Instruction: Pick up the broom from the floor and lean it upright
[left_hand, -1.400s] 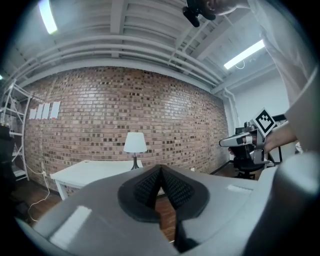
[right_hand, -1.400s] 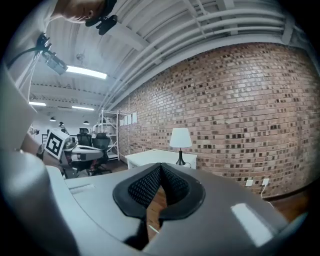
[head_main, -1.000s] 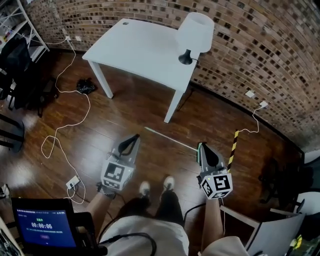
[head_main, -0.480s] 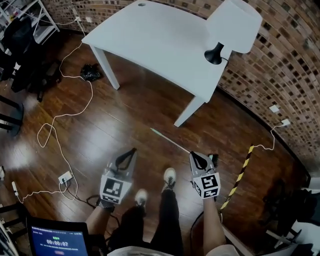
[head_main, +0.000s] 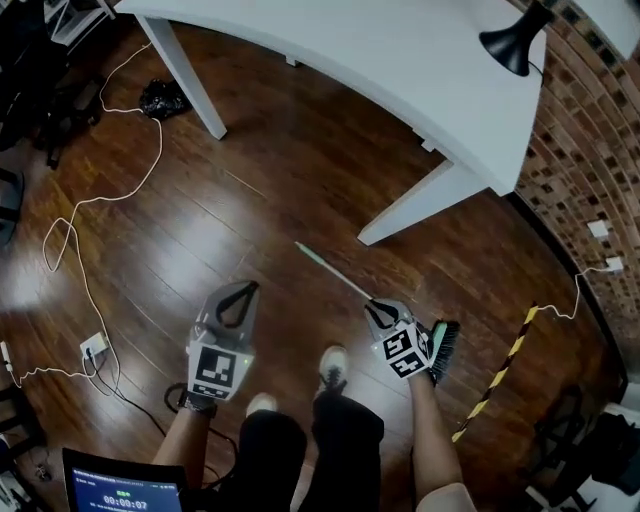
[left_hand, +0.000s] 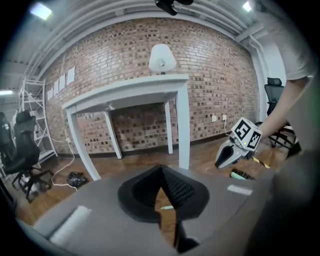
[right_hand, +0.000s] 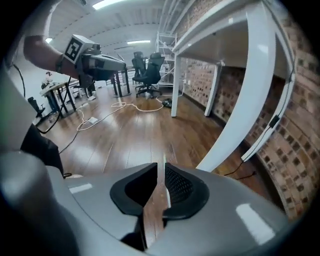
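Observation:
The broom lies flat on the wooden floor, its thin pale-green handle (head_main: 330, 268) running from the middle of the floor down-right to the dark brush head (head_main: 444, 350). My right gripper (head_main: 372, 305) hovers low over the handle close to the brush; its jaws are opening, and in the right gripper view the handle (right_hand: 164, 167) shows in the narrow gap between them, not pressed. My left gripper (head_main: 245, 287) is shut and empty, left of the broom. The left gripper view shows the right gripper (left_hand: 220, 161) and brush head (left_hand: 243, 174).
A white table (head_main: 400, 60) with a slanted leg (head_main: 420, 200) stands just beyond the broom, a black lamp base (head_main: 515, 45) on it. A white cable (head_main: 90, 200) and power strip (head_main: 93, 347) lie left. A black-yellow strip (head_main: 495, 385) lies right. The person's shoe (head_main: 333, 365) is between the grippers.
Both grippers have dropped toward the floor as the view closed in. The right gripper has come down onto the broom handle beside the brush head.

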